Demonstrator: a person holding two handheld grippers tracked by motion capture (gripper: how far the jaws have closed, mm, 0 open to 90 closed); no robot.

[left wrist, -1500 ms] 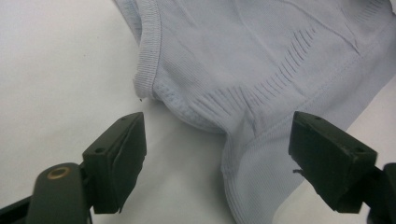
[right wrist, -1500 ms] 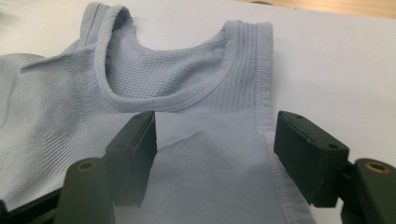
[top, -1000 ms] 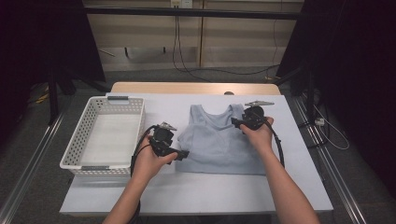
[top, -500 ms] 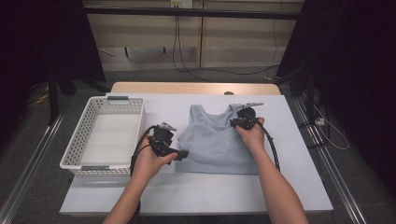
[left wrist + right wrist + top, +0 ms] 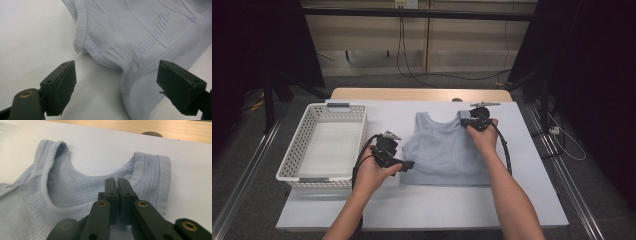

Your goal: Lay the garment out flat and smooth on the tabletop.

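Observation:
A pale blue tank top (image 5: 444, 152) lies flat on the white table cover, neck toward the far side. My right gripper (image 5: 465, 121) rests on its right shoulder; in the right gripper view the jaws (image 5: 117, 180) stand pressed together at the neckline hem beside the right strap, with the mesh fabric (image 5: 70, 192) pinched under them. My left gripper (image 5: 408, 165) points at the top's lower left edge. In the left gripper view it (image 5: 116, 75) stands open, its pads either side of a fold of the fabric (image 5: 140, 32) without touching it.
An empty white slotted basket (image 5: 357, 130) stands at the left of the table. The white cover (image 5: 437, 210) has bare room in front of the top. A wooden strip (image 5: 412, 94) runs along the far edge, and cables trail from both grippers.
My right hand has shifted slightly left, onto the top's right shoulder by the neckline. The left hand and the tank top have stayed put.

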